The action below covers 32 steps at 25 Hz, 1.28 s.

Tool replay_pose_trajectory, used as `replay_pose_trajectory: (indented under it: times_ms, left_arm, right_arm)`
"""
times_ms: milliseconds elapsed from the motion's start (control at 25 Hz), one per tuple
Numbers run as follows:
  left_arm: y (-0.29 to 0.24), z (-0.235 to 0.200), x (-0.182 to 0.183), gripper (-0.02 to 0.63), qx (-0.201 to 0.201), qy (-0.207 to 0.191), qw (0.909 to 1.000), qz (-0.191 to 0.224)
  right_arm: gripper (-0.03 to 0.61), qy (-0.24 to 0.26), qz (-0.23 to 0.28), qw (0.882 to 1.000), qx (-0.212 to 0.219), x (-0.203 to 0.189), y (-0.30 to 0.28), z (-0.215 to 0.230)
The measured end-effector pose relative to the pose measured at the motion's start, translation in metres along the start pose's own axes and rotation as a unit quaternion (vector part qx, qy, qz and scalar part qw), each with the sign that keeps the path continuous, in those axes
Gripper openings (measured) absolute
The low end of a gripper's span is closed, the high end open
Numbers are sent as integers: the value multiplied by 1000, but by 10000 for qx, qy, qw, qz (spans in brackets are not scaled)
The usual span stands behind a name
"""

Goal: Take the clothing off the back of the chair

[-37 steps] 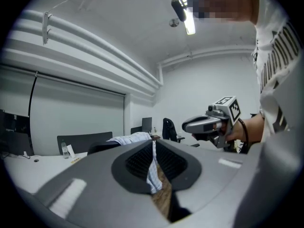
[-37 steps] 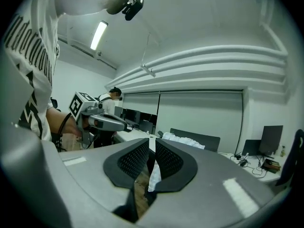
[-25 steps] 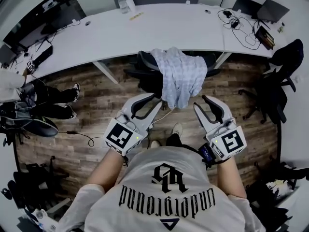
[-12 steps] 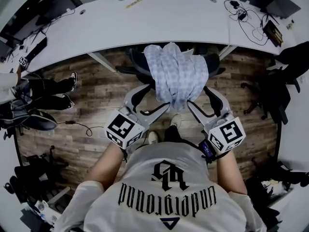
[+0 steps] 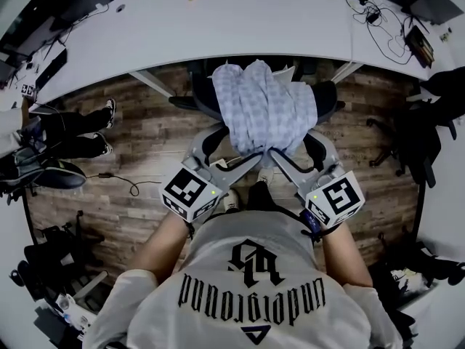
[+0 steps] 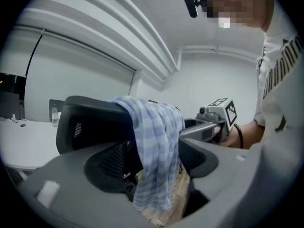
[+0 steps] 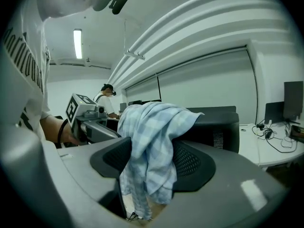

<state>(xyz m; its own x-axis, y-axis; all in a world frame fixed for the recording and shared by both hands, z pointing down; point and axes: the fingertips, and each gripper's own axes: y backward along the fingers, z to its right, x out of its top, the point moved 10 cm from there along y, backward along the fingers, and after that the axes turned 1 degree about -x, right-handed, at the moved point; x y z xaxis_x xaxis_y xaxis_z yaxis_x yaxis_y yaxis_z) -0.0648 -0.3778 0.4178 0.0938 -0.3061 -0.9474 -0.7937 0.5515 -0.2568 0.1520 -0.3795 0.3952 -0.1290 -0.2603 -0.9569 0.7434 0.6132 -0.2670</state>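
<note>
Pale blue checked fabric hangs in the gap of both pairs of jaws: this is the clothing (image 6: pixel 154 151). The left gripper (image 6: pixel 156 175) has its jaws wide apart. They have just been opening, and the pads do not press on the cloth. The right gripper (image 7: pixel 147 175) is the same, spread wide around the hanging end and not clamped.

Just past the fingertips stands the black chair back (image 7: pixel 216 122), and the clothing is still draped over its top. A second ago the head view showed both grippers short of the hem. Now they enclose it from two sides. Beyond the chair is the white desk (image 5: pixel 254 20), and below is the wooden floor (image 5: pixel 145 144).

I judge that the approach is finished. The next move should be to close on the fabric and then lift it over the top.
</note>
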Motion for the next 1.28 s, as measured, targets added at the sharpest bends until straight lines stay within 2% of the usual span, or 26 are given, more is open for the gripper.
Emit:
replay_pose_trajectory:
  times_ms: [160,280,400,440,480,560,640,840,1280]
  left_arm:
    - [-6,0,-2,368,-71,-10,10000,-57]
    - [-10,3,-1,357,-148,-120,9998,-77]
    - [-10,8,2,235,-197,-253,9995,-9]
    - [-9,9,2,217,-191,-263,9995,2]
    - [-8,10,2,207,-190,-263,9995,12]
    - [-5,12,3,129,-193,-298,9994,40]
    - [-1,17,6,99,-213,-384,9990,101]
    - [20,28,13,87,-256,-431,9986,161]
    - [88,68,17,84,-488,-867,9940,462]
  right_arm:
    - [257,35,-41,10000,82,0,-3,0]
    - [171,147,-52,9998,109,1,-4,-2]
    - [102,258,-43,9996,113,2,-3,-6]
    - [89,282,-29,9995,125,2,-2,-8]
    - [81,303,-13,9994,137,3,-1,-10]
    - [72,345,7,9993,143,4,1,-14]
    - [69,392,21,9991,139,6,4,-19]
    - [67,512,122,9985,147,12,11,-45]
    - [66,891,382,9953,-48,26,41,-126]
